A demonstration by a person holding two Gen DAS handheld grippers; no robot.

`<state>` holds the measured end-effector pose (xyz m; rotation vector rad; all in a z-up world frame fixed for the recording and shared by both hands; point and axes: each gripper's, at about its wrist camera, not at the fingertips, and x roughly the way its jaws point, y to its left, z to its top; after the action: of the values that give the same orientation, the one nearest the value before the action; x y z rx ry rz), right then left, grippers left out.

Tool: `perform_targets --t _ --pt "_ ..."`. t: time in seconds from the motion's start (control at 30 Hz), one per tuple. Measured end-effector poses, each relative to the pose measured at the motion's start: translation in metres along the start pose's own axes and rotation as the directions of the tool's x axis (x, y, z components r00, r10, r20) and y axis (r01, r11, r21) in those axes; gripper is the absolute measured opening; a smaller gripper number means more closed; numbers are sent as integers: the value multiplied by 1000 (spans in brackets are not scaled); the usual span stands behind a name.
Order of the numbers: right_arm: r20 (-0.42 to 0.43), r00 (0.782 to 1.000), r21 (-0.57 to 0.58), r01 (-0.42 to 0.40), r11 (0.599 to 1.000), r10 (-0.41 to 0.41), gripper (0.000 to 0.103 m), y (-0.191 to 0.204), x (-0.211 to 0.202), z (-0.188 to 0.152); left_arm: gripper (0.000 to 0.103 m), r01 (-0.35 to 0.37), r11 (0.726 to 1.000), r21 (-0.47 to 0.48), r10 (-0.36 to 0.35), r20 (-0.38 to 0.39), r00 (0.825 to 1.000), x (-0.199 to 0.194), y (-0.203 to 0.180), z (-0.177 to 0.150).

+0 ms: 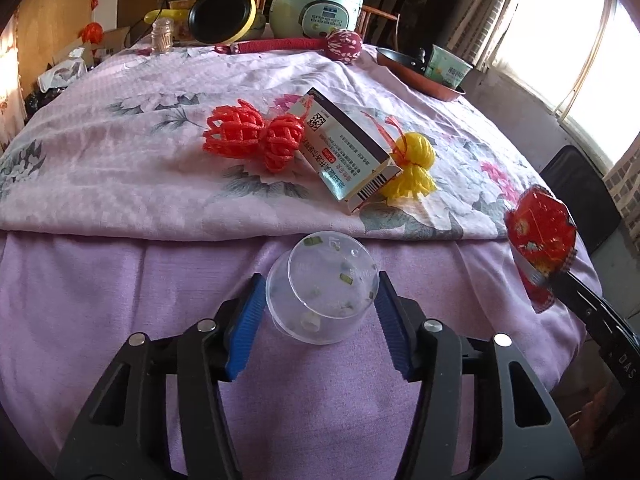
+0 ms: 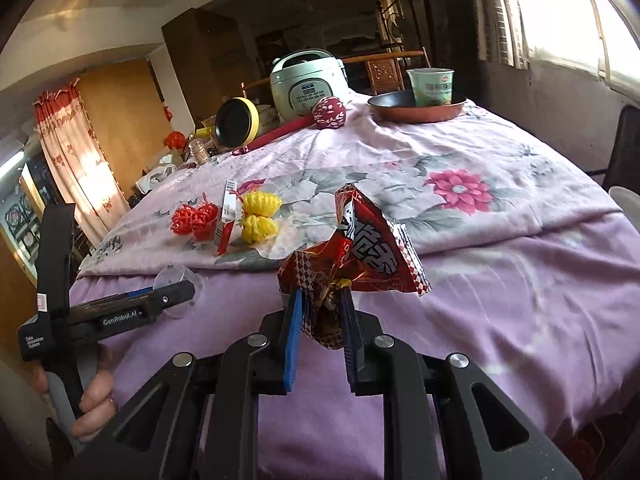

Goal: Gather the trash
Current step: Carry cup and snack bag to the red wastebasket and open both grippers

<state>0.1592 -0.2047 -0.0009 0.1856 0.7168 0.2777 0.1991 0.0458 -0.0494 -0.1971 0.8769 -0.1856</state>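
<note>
My left gripper (image 1: 320, 292) is shut on a clear plastic cup (image 1: 322, 286) with food bits inside, held over the near edge of the table. The cup also shows in the right wrist view (image 2: 174, 276). My right gripper (image 2: 320, 308) is shut on a crumpled red snack bag (image 2: 360, 248), also visible at the right of the left wrist view (image 1: 540, 240). On the floral cloth lie a red foam net (image 1: 252, 138), a small carton (image 1: 346, 152) and a yellow foam net (image 1: 412, 164).
At the far end stand a green rice cooker (image 1: 316, 4), a yellow-rimmed pan (image 1: 222, 14), a red massage hammer (image 1: 304, 44), a glass jar (image 1: 162, 36) and a brown pan (image 1: 416, 68) holding a green cup (image 1: 446, 66). A window is to the right.
</note>
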Motion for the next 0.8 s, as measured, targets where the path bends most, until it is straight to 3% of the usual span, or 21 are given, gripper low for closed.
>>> perform_targets --t 0.23,0.43,0.63,0.8 --pt "61 998 38 -1 999 -2 19 -16 -26 -5 54 30 999 21 -30 6 1000 -12 -13 -4" --pt "114 993 78 17 997 -26 19 -39 -59 -12 54 45 993 111 -49 34 998 -32 -54 -6" --pt "173 981 149 62 987 -88 19 -75 -106 -30 54 110 971 211 -112 -1 994 -36 -108 -11" --pt "201 964 237 122 964 -172 19 -116 -151 -58 54 162 935 316 -163 -25 986 -40 -163 -20"
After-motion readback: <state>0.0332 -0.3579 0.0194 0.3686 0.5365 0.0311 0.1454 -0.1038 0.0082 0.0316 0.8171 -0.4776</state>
